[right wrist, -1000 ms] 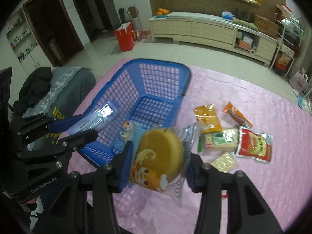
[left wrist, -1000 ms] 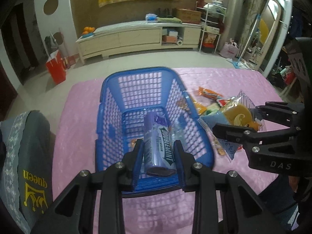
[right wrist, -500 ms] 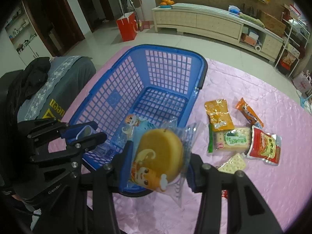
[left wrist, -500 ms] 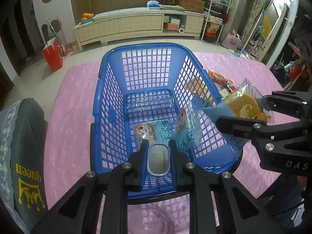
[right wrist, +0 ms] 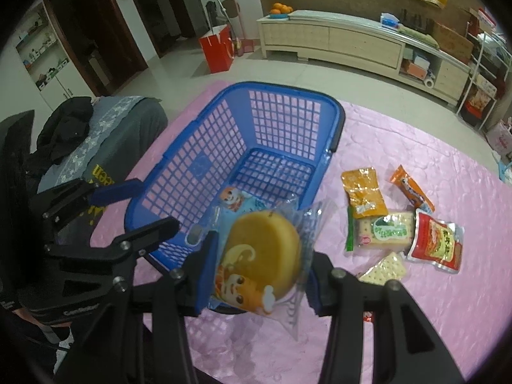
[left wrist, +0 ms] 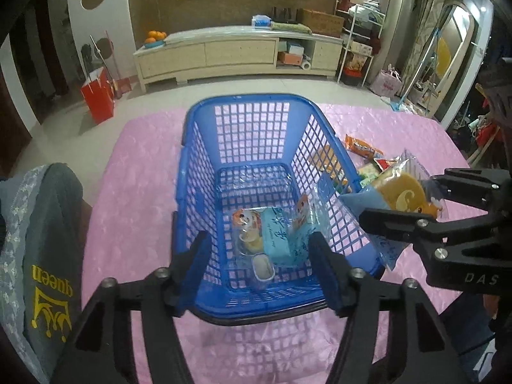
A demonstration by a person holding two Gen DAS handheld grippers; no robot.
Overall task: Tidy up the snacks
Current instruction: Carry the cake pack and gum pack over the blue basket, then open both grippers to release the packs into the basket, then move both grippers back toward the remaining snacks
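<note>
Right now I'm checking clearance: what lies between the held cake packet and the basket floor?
In the right wrist view, the blue basket rim lies below the cake packet.

Blue basket (gum tube inside), wrapped cake

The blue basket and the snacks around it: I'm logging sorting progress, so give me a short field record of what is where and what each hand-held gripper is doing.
basket: blue basket on the pink tablecloth
in basket: gum bottle at the near end; wrapped cake packets
left hand-held gripper: jaws just opened, apart over the basket, gripping nothing
right hand-held gripper: shut on a wrapped cake, beside the basket
still on cloth: orange packet, orange stick pack, green cracker pack, red pouch, small cracker pack
</note>
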